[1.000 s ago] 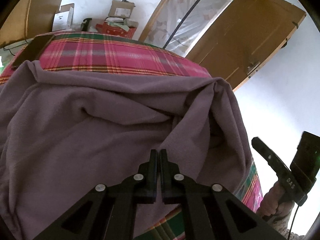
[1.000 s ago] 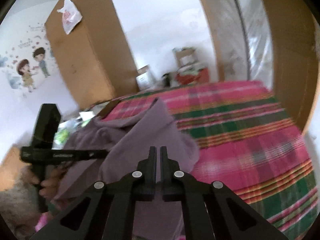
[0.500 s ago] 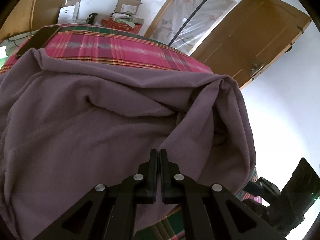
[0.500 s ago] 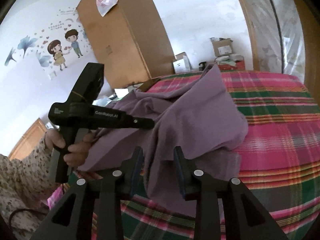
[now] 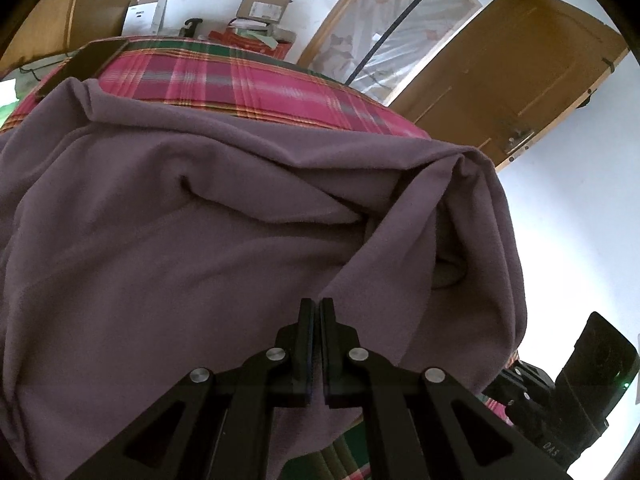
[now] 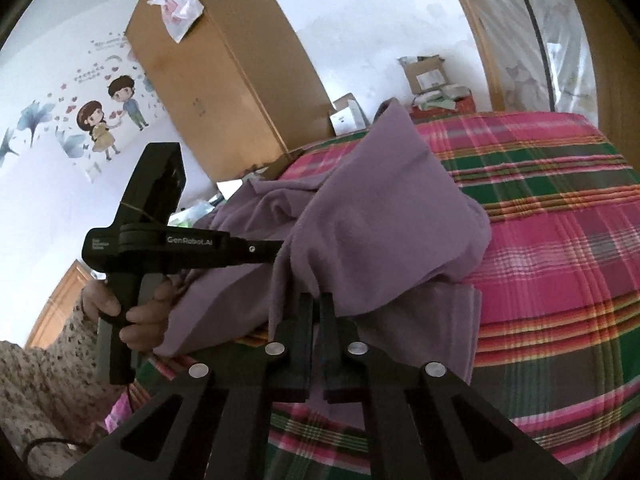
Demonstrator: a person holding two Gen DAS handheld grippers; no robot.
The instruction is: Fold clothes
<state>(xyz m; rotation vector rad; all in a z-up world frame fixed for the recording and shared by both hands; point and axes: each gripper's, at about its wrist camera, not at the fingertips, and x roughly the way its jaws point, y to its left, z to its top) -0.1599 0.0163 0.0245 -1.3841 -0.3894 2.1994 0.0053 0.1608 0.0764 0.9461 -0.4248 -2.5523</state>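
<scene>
Bedroom setting: white walls are seen, with cartoon wall stickers of two children (image 6: pixel 114 120) at far left in the right wrist view, then a tall brown wooden wardrobe (image 6: pixel 224 68) topped by a white plastic bag (image 6: pixel 176 10). Cardboard boxes (image 5: pixel 260 4) are stacked against the far wall, and a brown wooden door (image 5: pixel 516 76) is seen at right in the left wrist view. A bed with a pink, green and orange plaid cover (image 6: pixel 560 240) fills the foreground.

A mauve fleece garment (image 5: pixel 180 240) is spread loosely over the near part of the bed, bunched into folds toward its right side.

The left gripper (image 5: pixel 317 308) is pressed together on a fold of the garment's edge, gripped by a hand (image 6: pixel 140 312) beside a floral sleeve (image 6: pixel 36 380). The right gripper (image 6: pixel 317 304) has just been closing; its jaws are now pinched on a hanging edge of the same garment, near the bed's front edge, with the cloth draped between them.
</scene>
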